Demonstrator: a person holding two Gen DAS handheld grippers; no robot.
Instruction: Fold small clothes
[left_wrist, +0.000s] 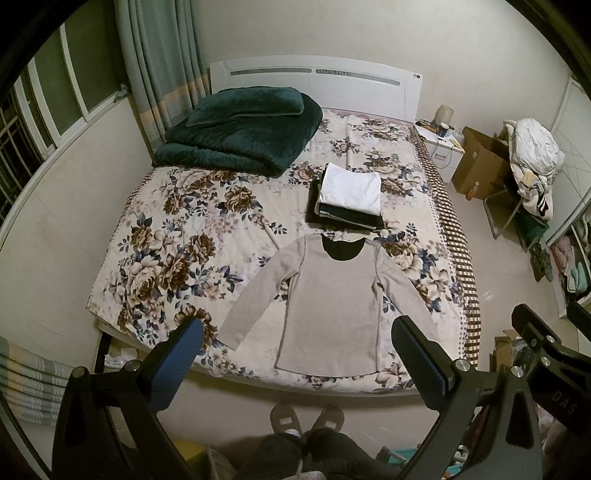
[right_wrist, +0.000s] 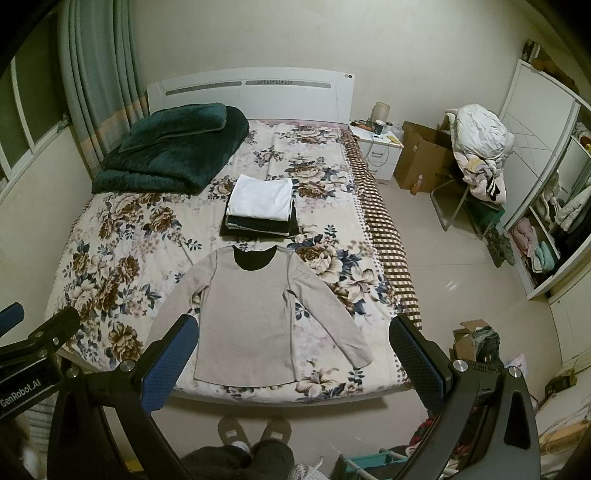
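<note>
A beige long-sleeved shirt (left_wrist: 328, 302) lies flat and spread out at the foot of the floral bed (left_wrist: 177, 229), sleeves angled outward, dark collar lining towards the headboard. It also shows in the right wrist view (right_wrist: 251, 314). Behind it sits a stack of folded clothes (left_wrist: 349, 195) with a white piece on top, seen too in the right wrist view (right_wrist: 260, 206). My left gripper (left_wrist: 297, 332) is open and empty, held high above the shirt's hem. My right gripper (right_wrist: 293, 330) is open and empty, also held high, beside the left one.
A folded dark green blanket (left_wrist: 240, 129) lies at the head of the bed. A nightstand (right_wrist: 376, 147), cardboard box (right_wrist: 424, 158) and chair piled with laundry (right_wrist: 480, 162) stand right of the bed. The person's slippered feet (left_wrist: 306, 419) stand at the bed's foot.
</note>
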